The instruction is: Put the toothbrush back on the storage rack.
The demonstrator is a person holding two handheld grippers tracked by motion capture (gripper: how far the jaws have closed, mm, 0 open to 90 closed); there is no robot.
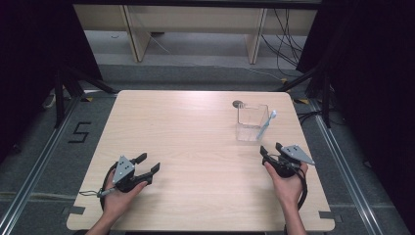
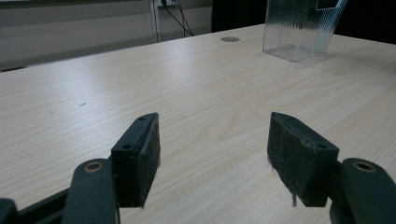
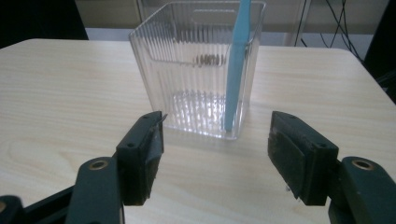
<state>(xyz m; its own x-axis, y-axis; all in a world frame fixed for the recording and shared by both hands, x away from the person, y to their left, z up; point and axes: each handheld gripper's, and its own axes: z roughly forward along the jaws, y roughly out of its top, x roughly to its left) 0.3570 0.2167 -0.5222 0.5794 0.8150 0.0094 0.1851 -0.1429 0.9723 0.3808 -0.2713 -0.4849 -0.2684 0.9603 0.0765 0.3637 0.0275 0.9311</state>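
On the worktop (image 1: pixel 195 147) a clear ribbed box (image 1: pixel 252 122) stands upright toward the far right, with a light blue stick (image 1: pixel 266 126) leaning inside it against the right wall. What the stick is cannot be made out; in the right gripper view its top is cut off by the frame edge, and its lower end blurs behind the ribbed wall. The right gripper (image 1: pixel 272 149) rests just in front of the box, apart from it, jaws spread wide and holding nothing. The left gripper (image 1: pixel 148 163) lies well apart at the near left of the worktop, jaws likewise wide and empty. In the left gripper view the box (image 2: pixel 301 28) is cut off at the top. A small dark disc (image 1: pixel 238 103) lies just behind the box.
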